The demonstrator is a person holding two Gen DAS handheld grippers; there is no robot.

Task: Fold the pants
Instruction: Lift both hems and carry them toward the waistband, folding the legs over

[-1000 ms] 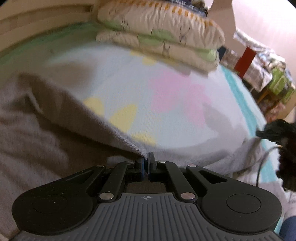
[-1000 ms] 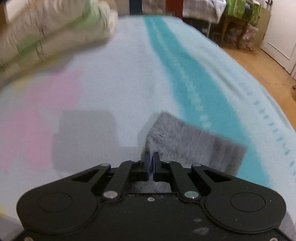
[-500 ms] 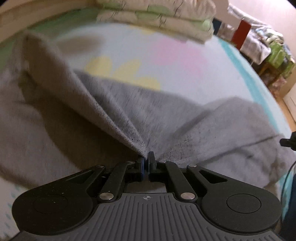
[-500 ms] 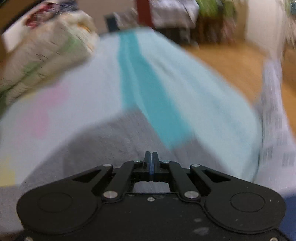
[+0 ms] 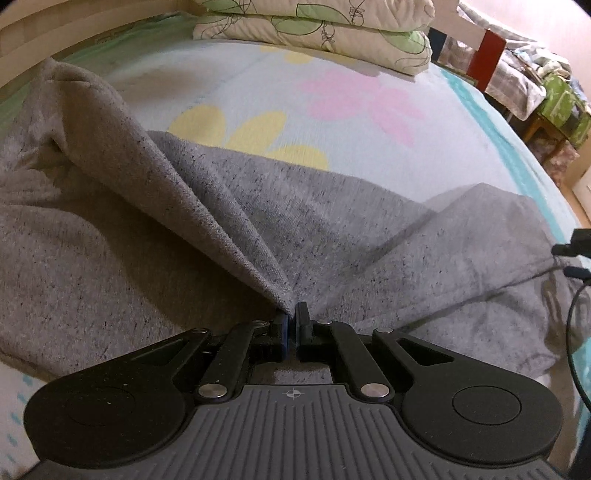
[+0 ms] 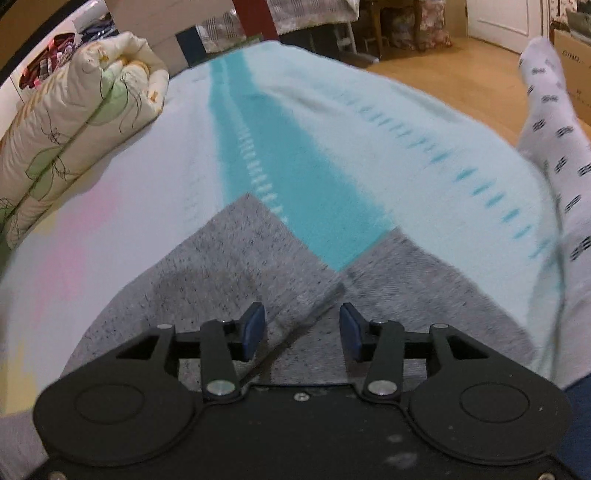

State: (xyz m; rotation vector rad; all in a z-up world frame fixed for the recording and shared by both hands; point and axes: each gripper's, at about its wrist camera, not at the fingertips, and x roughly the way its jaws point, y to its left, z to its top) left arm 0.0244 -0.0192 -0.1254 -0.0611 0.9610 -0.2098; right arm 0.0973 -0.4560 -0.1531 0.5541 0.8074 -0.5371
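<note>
Grey heathered pants (image 5: 369,236) lie spread on the pale blue bedspread (image 5: 332,74). My left gripper (image 5: 293,314) is shut on a pinched edge of the pants, which rises from the jaws as a taut ridge (image 5: 147,170) toward the upper left. In the right wrist view the pants (image 6: 236,266) lie flat with two corners side by side under my right gripper (image 6: 302,314). Its jaws are opening; nothing is between the blue pads (image 6: 255,325), and the fabric rests below them.
Folded floral quilts (image 5: 325,26) are stacked at the head of the bed, also the quilts (image 6: 70,125) at the left. A teal stripe (image 6: 295,173) runs along the bedspread. A person's patterned white leg (image 6: 554,140) stands at the right by the wooden floor (image 6: 454,77). Cluttered furniture (image 5: 546,99) is beyond.
The right gripper carried a pants end across the bed, lowered it and opened, leaving the fabric flat. The left gripper pulled its pinched edge over the pants and has held still lately.
</note>
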